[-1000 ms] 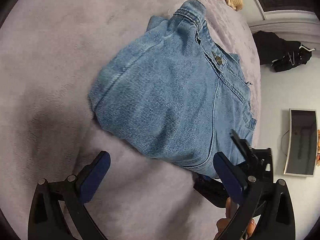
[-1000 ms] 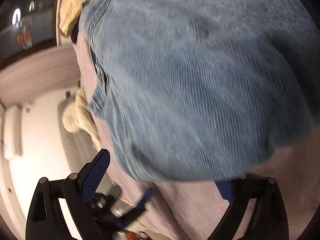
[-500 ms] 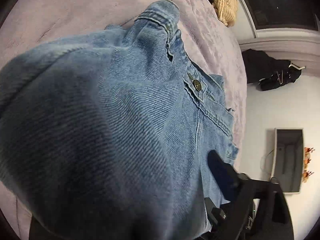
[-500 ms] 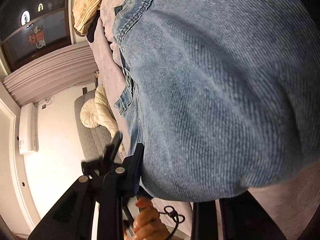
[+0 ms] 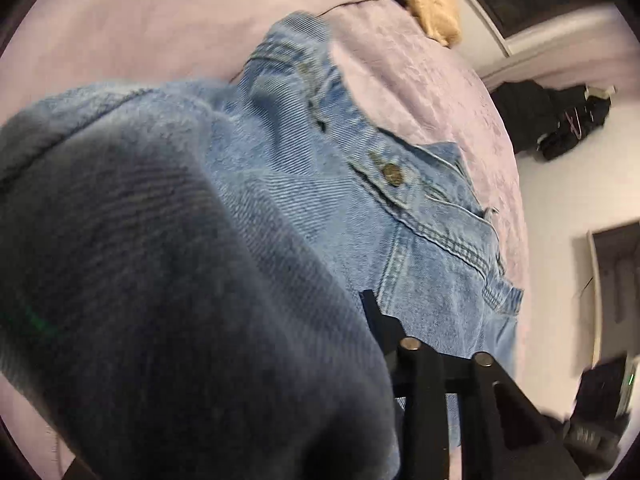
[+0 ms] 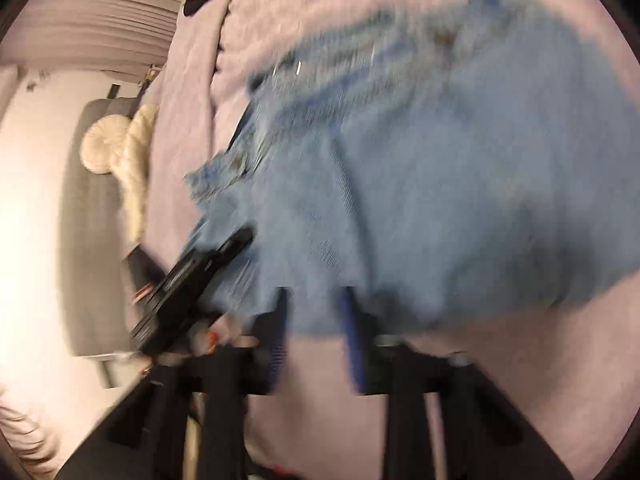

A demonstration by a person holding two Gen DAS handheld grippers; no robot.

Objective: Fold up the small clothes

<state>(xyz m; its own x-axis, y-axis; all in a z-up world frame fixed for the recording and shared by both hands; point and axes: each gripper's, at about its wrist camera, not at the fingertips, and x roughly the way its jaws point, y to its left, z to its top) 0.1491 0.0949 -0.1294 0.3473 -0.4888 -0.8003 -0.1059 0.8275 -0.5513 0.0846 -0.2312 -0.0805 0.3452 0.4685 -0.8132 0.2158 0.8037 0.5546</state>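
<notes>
Your left gripper [image 5: 360,360] shows one dark finger [image 5: 378,320]; a raised denim fold hides the other, so its grip is unreadable. The jean shorts [image 5: 328,208] lie on the lilac bedspread [image 5: 160,20].

Blurred right view: your right gripper [image 6: 316,320] fingers stand slightly apart astride the shorts' near edge; contact unclear.

Left gripper [image 5: 372,320]: I see one finger; denim shorts [image 5: 280,208] drape over the other.
Right view: motion-blurred; I can't read the right gripper's [image 6: 316,320] grip on the hem.
</notes>
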